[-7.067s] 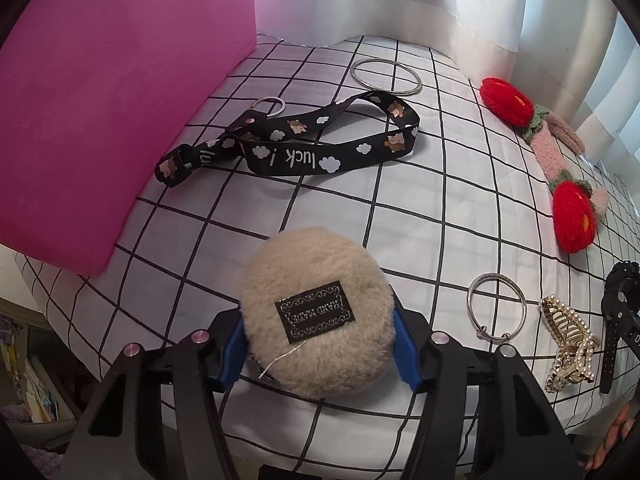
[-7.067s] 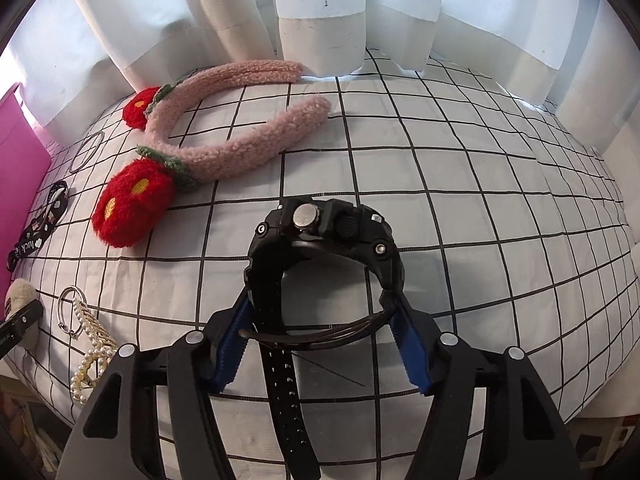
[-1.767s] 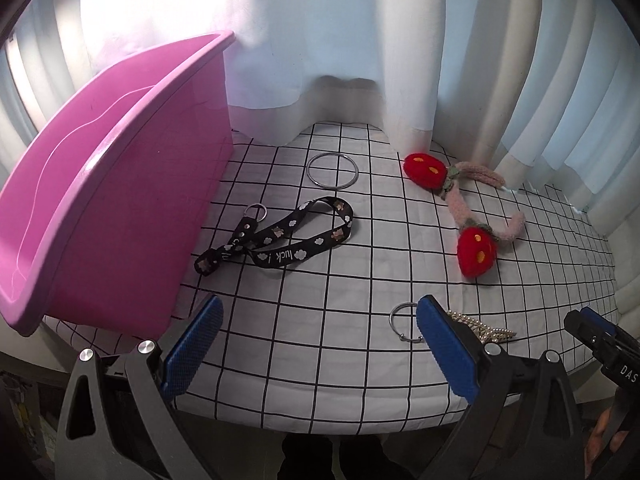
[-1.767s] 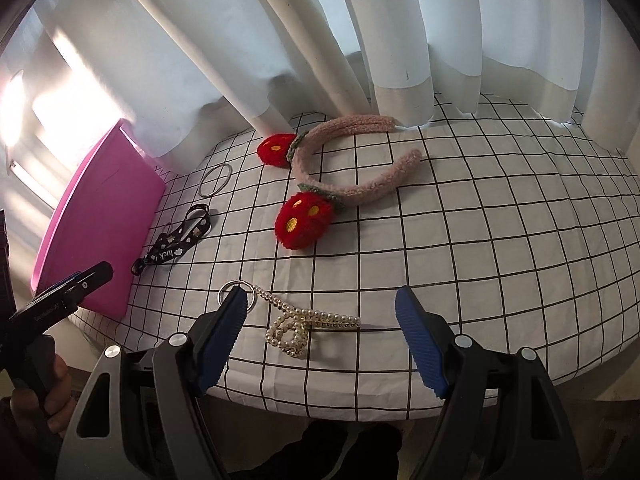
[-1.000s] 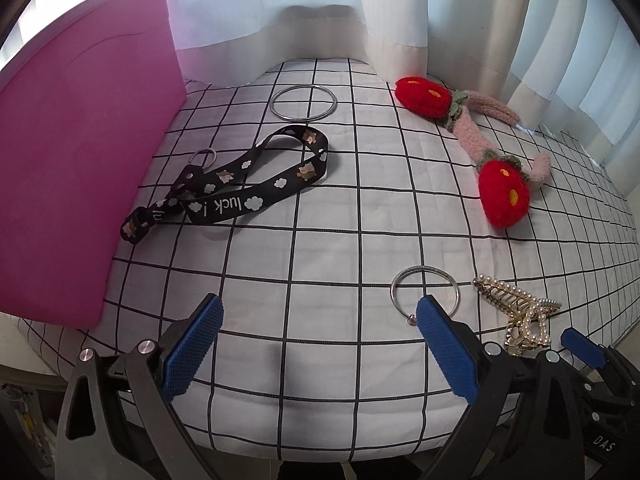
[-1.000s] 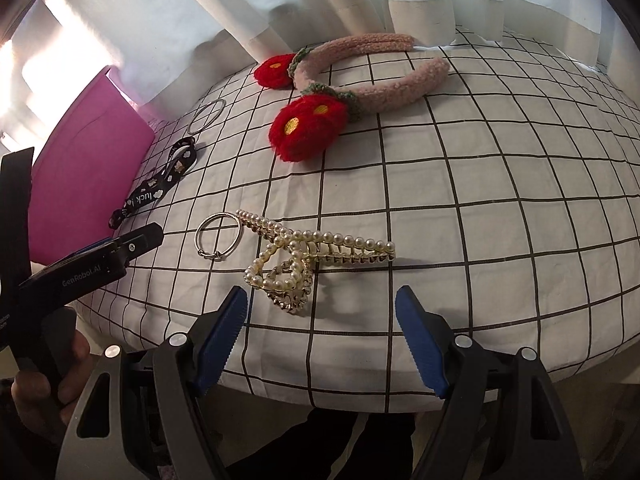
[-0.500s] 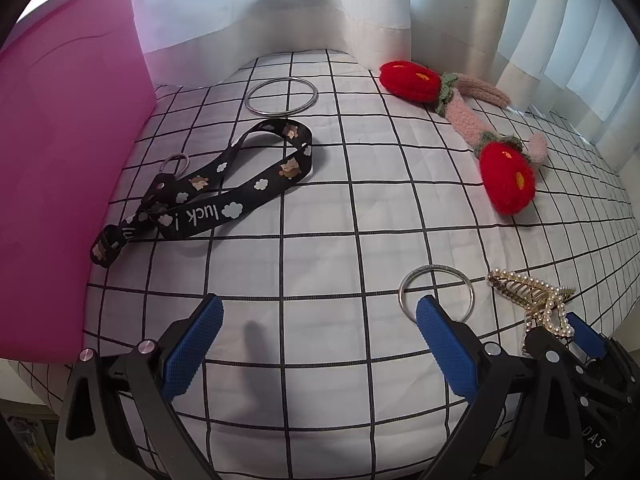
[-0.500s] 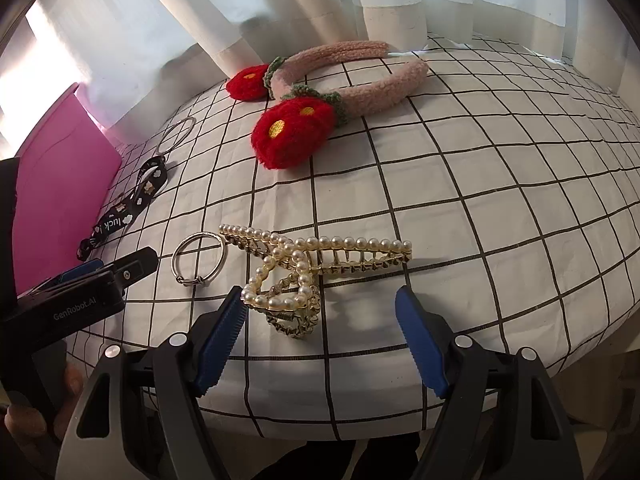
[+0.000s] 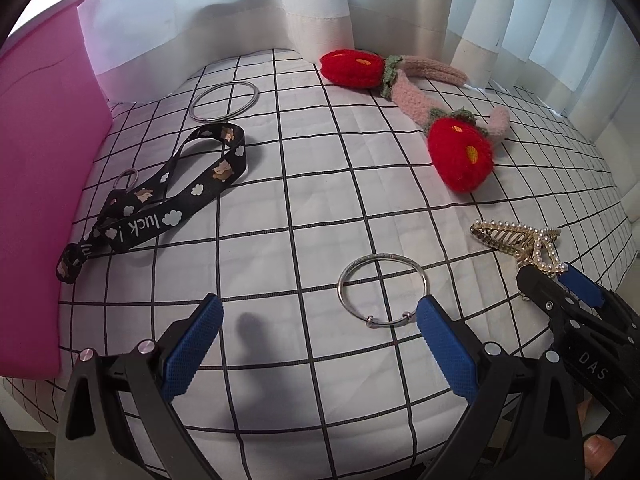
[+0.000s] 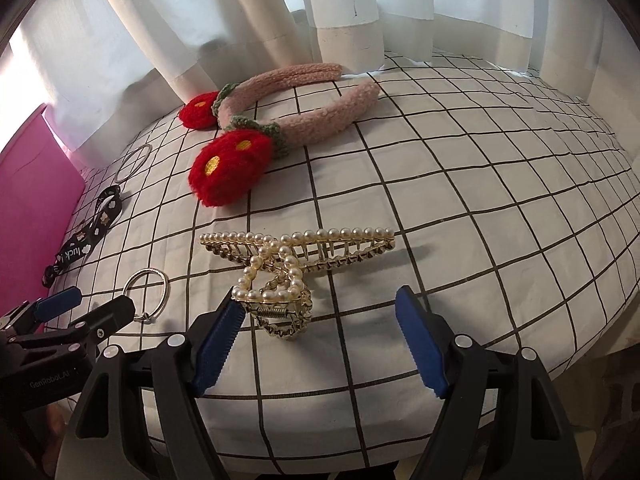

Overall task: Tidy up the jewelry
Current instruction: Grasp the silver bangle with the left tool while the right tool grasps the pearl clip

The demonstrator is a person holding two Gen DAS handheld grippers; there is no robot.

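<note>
The left hand-held gripper [image 9: 318, 322] hangs low over the near edge of the table [image 9: 280, 220], its jaws spread wide with nothing between them. Its blue pads [image 9: 446, 354] are ridged rubber on black plastic arms. The tip of the right-side pad sits just beside a thin silver bangle [image 9: 382, 294], a round metal hoop with a small clasp at its near side, lying flat on the cloth.

The right hand-held gripper [image 10: 318, 338] is likewise spread and empty, low over the near edge. Its left pad [image 10: 216, 344] is at the near end of a hair claw [image 10: 294, 268], perhaps touching it: gold-toned metal with toothed combs, a coil spring, and rows of small round pearls, one row forming a heart-like loop. The claw lies on its side, just right of the bangle.

The table wears a white cloth with a black grid, slightly wrinkled. Farther back lies a fuzzy pink headband [image 10: 304, 108], curved, with two shaggy red strawberry-like puffs and green knitted leaves. To the left lies a black woven lanyard [image 9: 160, 196] printed with clouds and "luck", with a larger plain metal ring [image 9: 224, 101] beyond it. A smooth pink plastic bin [image 9: 38, 184] stands at the table's left edge. Pleated white curtains [image 10: 340, 4] hang behind.
</note>
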